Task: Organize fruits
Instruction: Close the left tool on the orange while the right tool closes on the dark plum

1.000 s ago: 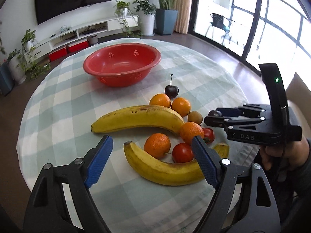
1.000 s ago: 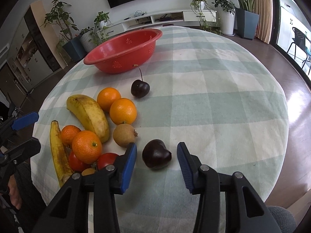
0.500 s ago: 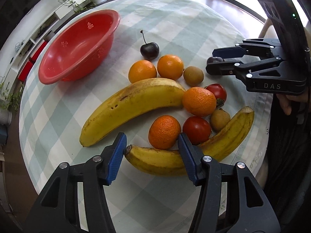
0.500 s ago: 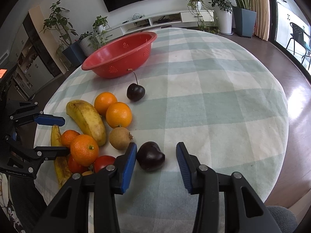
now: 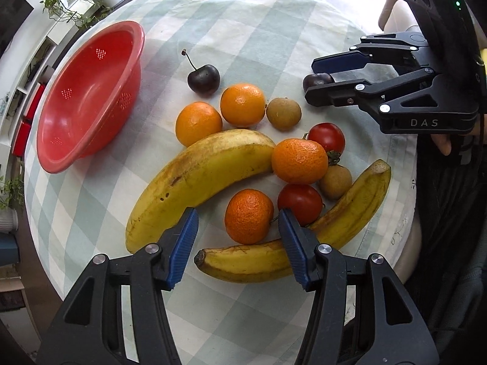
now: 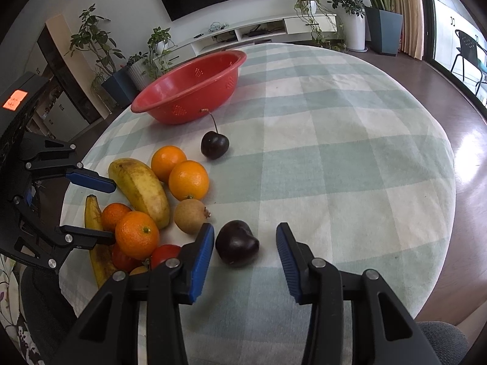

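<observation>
Dark cherry [image 6: 237,247] lies between the right gripper [image 6: 243,258] jaws, seemingly untouched.

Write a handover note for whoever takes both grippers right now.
Left gripper: open, jaws just narrowed, straddling the stem end of the smaller banana and a mandarin; no grip.
Right gripper: open, a dark stemless cherry between its jaws, not pinched.
Red colander: empty, on the checked tablecloth.
Done: nothing sorted.
Left: all fruit, including the stemmed cherry and the large banana.

Bananas [image 5: 201,176], oranges [image 5: 242,104], tomatoes [image 5: 299,202] clustered — red bowl [image 5: 88,97] empty.
</observation>
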`<state>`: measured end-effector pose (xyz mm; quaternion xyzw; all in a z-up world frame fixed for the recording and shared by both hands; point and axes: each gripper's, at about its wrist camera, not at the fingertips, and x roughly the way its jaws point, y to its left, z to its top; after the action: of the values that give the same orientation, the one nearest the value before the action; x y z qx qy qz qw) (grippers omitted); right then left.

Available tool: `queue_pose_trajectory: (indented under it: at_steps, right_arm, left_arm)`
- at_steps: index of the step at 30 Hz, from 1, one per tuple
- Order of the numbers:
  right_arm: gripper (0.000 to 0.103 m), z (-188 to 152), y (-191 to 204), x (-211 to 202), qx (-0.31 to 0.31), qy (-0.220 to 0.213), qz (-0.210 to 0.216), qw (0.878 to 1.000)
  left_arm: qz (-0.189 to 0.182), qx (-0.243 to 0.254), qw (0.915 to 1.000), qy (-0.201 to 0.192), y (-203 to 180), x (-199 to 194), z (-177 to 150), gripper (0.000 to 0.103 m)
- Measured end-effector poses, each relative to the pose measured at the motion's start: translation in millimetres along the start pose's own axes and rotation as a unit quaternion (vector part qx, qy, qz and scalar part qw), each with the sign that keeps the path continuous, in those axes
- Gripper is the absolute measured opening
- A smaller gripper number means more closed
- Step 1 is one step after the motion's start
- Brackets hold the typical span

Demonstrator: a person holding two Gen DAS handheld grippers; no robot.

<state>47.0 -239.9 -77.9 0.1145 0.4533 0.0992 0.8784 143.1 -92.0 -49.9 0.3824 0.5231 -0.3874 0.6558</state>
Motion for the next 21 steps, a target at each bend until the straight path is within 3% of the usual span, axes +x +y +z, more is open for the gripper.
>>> queue_pose_trajectory:
  at_steps: [5, 11, 13, 21]
  right_arm:
    - [0.047, 0.0, 0.3, 0.2, 0.0, 0.0, 0.001, 1.0]
    - [0.047, -0.2, 0.7, -0.1, 0.0, 0.0, 0.002, 1.0]
    - [0.047, -0.2, 0.7, 0.0, 0.0, 0.0, 0.002, 1.0]
    - [0.047, -0.9, 1.3, -1.0, 0.002, 0.0, 0.004, 1.0]
  left_arm:
    - [-0.014, 0.026, 0.9994, 0.019, -4.9, 1.6, 2.3, 0.051]
    - [-0.036, -0.008, 0.9991, 0.02, 12.0, 11.0, 0.0, 0.052]
    - [-0.041, -0.009, 0.9989, 0.019, 12.1, 12.4, 0.6, 0.046]
    - [-0.01, -0.015, 0.9995, 0.025, 4.2, 26.0, 7.3, 0.042]
